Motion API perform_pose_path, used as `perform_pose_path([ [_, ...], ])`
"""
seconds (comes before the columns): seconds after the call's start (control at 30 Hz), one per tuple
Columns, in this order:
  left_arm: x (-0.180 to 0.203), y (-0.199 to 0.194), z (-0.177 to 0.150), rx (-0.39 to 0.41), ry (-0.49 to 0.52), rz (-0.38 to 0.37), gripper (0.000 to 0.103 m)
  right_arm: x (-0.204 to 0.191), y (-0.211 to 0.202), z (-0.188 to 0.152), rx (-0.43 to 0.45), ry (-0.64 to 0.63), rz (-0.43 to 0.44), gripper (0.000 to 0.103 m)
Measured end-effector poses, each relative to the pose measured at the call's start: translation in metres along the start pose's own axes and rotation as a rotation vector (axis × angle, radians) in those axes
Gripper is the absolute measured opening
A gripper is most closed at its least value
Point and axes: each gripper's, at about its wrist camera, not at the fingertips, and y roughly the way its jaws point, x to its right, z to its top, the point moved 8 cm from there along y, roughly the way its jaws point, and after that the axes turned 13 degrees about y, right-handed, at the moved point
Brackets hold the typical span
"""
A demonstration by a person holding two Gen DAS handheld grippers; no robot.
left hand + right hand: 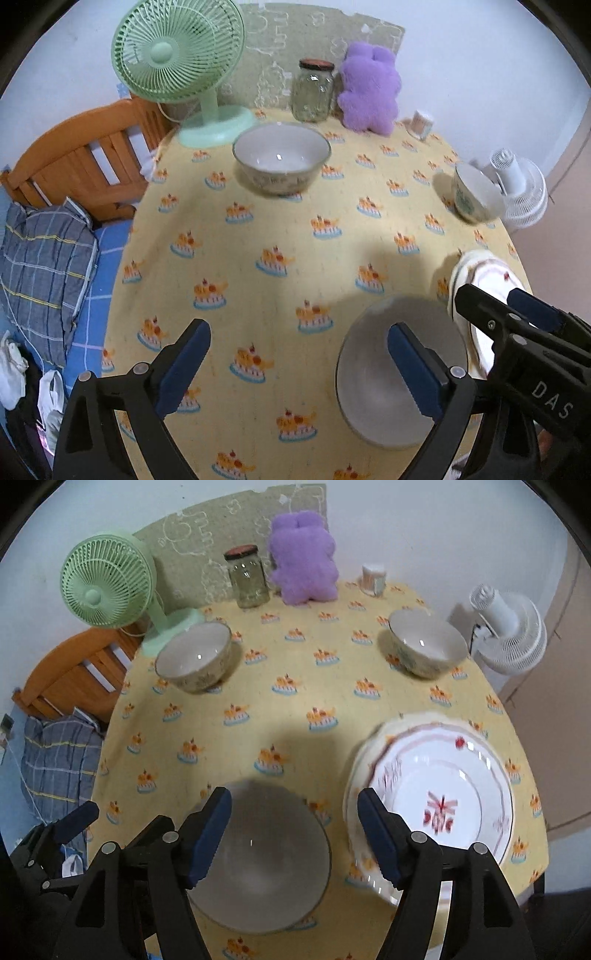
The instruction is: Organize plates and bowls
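Observation:
A near bowl (262,856) sits at the table's front; it also shows in the left wrist view (399,369). A stack of patterned plates (443,786) lies to its right, seen in the left wrist view (480,280) too. A far left bowl (281,157) (194,657) stands by the green fan. A far right bowl (426,642) (476,192) stands near the table's right edge. My left gripper (299,365) is open and empty, left of the near bowl. My right gripper (295,834) is open and empty, above the near bowl's right rim.
A green fan (177,51), a glass jar (314,90), a purple plush (369,85) and a small cup (421,123) stand along the back of the yellow tablecloth (258,229). A white fan (509,631) is off the right edge. A wooden bed frame (85,162) is on the left.

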Motion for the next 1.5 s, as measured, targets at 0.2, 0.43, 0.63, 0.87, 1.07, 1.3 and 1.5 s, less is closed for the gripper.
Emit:
perform_pose_path([
  [0.2, -0.012, 0.008, 0.038, 0.029, -0.050, 0.070, 0.098, -0.015, 0.009, 0.041, 0.029, -0.062, 0.041, 0.074],
  [0.43, -0.034, 0.030, 0.070, 0.050, -0.131, 0.156, 0.095, -0.039, 0.040, 0.084, 0.034, -0.139, 0.087, 0.074],
  [0.63, -0.059, 0.054, 0.096, 0.055, -0.201, 0.232, 0.093, -0.068, 0.074, 0.116, 0.029, -0.197, 0.139, 0.074],
  [0.87, -0.081, 0.082, 0.117, 0.034, -0.276, 0.282, 0.086, -0.095, 0.111, 0.146, 0.027, -0.218, 0.171, 0.074],
  [1.07, -0.097, 0.110, 0.133, 0.021, -0.294, 0.316, 0.075, -0.112, 0.147, 0.162, -0.002, -0.206, 0.193, 0.074],
  [1.3, -0.105, 0.141, 0.137, -0.010, -0.330, 0.290, 0.057, -0.125, 0.180, 0.168, -0.030, -0.226, 0.187, 0.068],
  [1.5, -0.104, 0.157, 0.136, -0.049, -0.295, 0.278, 0.039, -0.133, 0.201, 0.161, -0.074, -0.245, 0.186, 0.029],
])
